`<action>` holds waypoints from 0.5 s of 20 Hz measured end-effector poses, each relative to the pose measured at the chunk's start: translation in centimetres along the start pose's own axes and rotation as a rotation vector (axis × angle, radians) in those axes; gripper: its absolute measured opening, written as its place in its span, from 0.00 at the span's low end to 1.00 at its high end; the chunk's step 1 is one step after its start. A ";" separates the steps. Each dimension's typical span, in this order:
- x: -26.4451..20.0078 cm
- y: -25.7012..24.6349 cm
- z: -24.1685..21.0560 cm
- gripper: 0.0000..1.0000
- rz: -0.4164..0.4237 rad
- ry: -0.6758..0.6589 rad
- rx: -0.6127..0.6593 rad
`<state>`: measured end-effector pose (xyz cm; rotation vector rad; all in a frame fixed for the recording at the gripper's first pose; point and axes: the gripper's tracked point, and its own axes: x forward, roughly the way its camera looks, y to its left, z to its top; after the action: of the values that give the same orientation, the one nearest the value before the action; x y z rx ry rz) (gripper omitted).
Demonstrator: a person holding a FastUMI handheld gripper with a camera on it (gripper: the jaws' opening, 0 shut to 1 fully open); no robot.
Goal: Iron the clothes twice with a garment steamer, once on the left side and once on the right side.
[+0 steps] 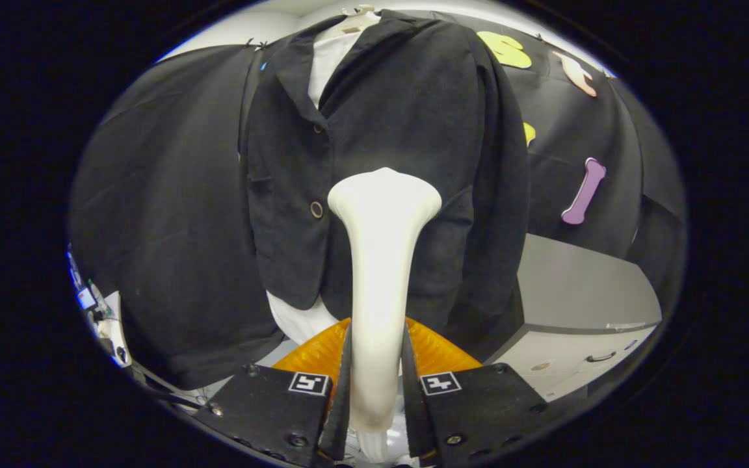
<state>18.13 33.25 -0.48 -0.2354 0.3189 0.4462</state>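
Clamping the white steamer head (384,214) between both fingers, the gripper (376,364) is pointing it at the hanging black jacket (407,117), apparently just off the cloth; a slow, steady, close stroke is serving best.

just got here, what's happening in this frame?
The hand-held gripper has both fingers pressed on the neck of a white garment steamer, its flared head pointing at a black jacket hanging on a pale hanger over a white shirt. The steamer head sits in front of the jacket's lower middle, just beside the buttoned front edge; whether it touches the fabric is unclear. A grey cabinet stands beyond the fingers, beside the jacket.
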 end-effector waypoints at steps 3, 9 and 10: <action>0.2 0.7 -1.6 0.38 0.010 0.034 -0.005; 0.6 1.3 -4.5 0.38 0.018 0.105 0.008; 0.4 1.5 -4.4 0.38 0.019 0.104 0.012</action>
<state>16.73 33.43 -4.93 -0.2448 0.4254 0.4514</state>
